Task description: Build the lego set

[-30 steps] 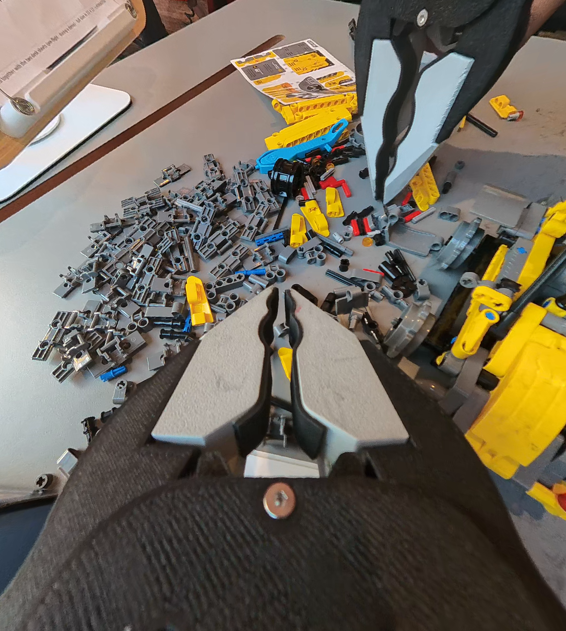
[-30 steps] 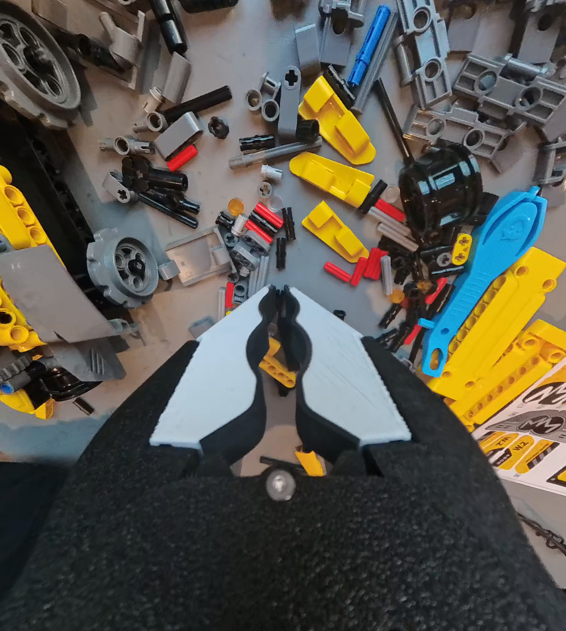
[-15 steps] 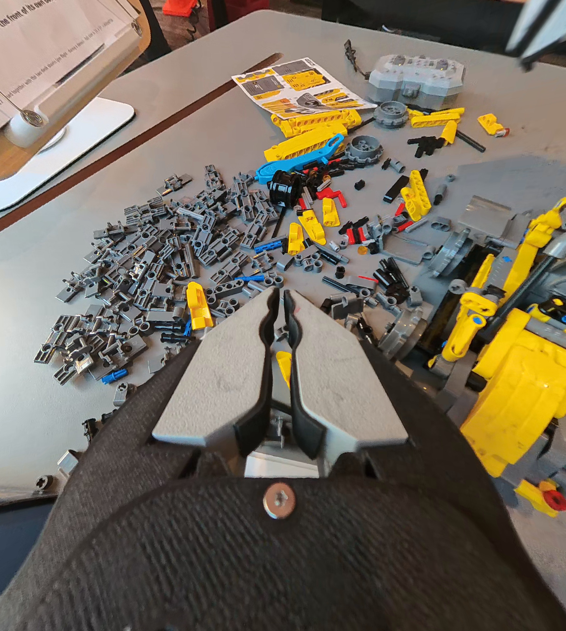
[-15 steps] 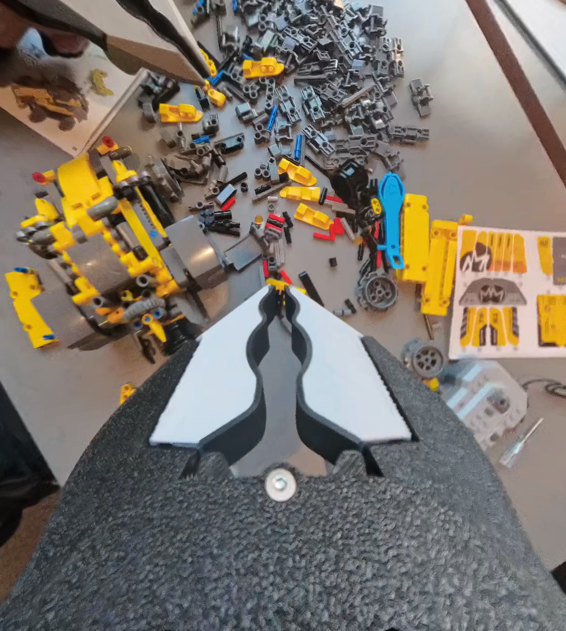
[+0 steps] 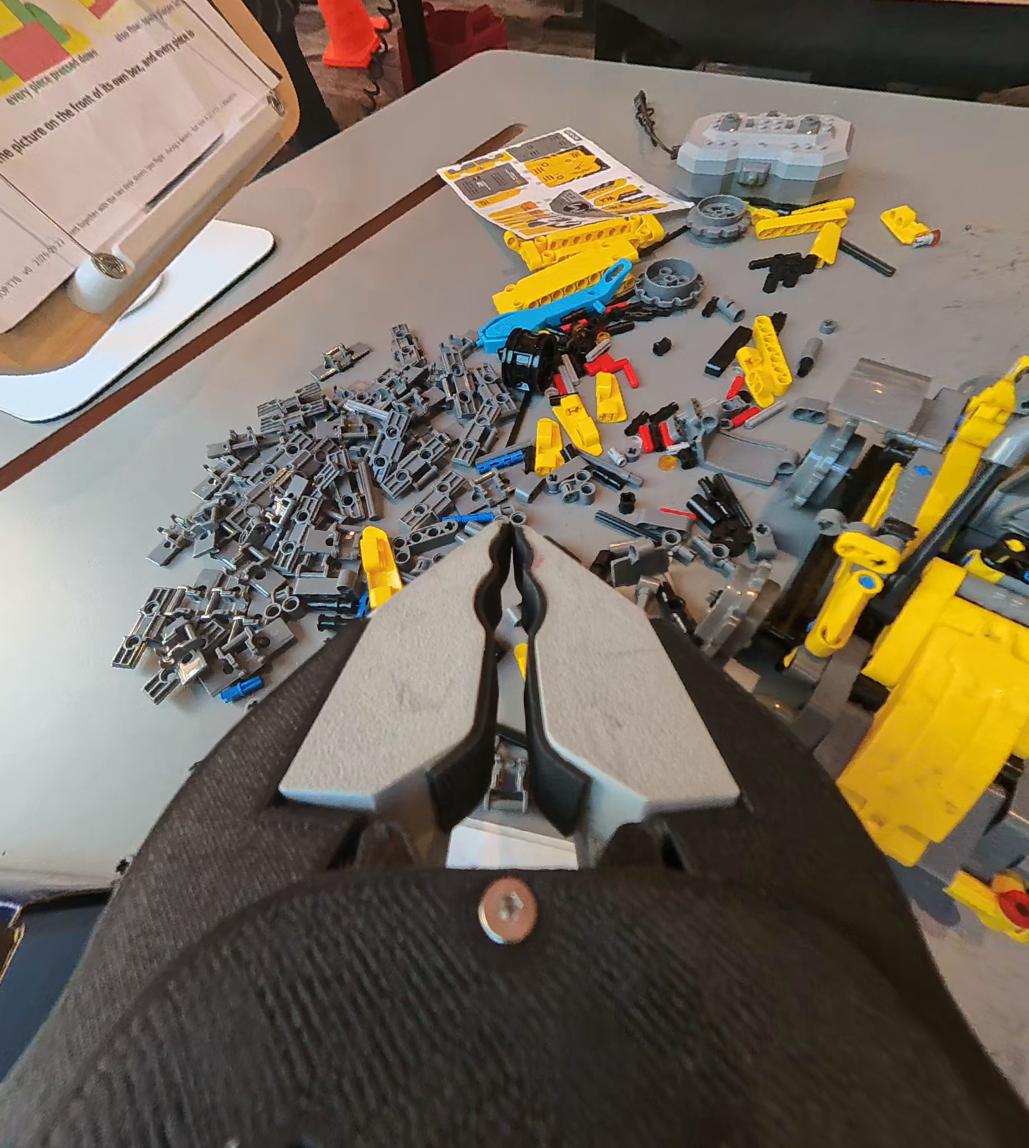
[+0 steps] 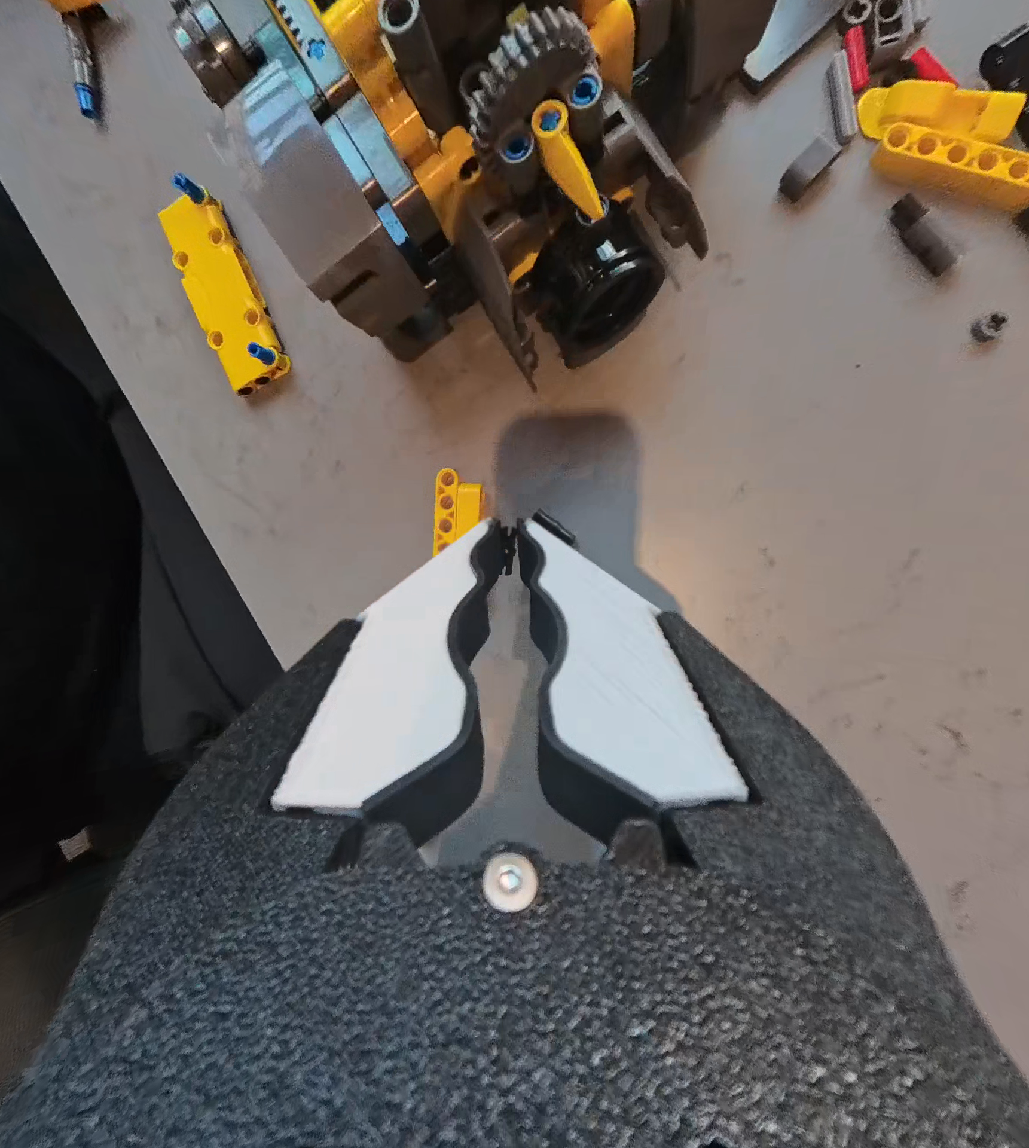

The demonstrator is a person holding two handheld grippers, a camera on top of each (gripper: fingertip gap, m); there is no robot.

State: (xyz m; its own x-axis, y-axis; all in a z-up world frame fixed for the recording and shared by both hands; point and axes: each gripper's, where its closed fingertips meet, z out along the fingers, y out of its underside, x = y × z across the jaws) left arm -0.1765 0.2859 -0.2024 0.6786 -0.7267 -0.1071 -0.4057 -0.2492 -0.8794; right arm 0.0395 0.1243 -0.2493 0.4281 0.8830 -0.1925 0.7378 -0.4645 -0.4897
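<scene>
Left gripper (image 5: 512, 529) closed, empty, above pile of small dark-grey plastic connector pieces (image 5: 313, 497) | right gripper (image 6: 507, 528) pinching small black plastic pin (image 6: 506, 546), over grey table (image 6: 810, 559), near yellow-and-grey brick-built vehicle model (image 6: 468, 174)

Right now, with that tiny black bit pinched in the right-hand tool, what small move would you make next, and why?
Probably ease the right gripper forward toward the yellow and grey model: its jaws are shut on a small black piece, held above the table, and the model lies straight ahead.
</scene>
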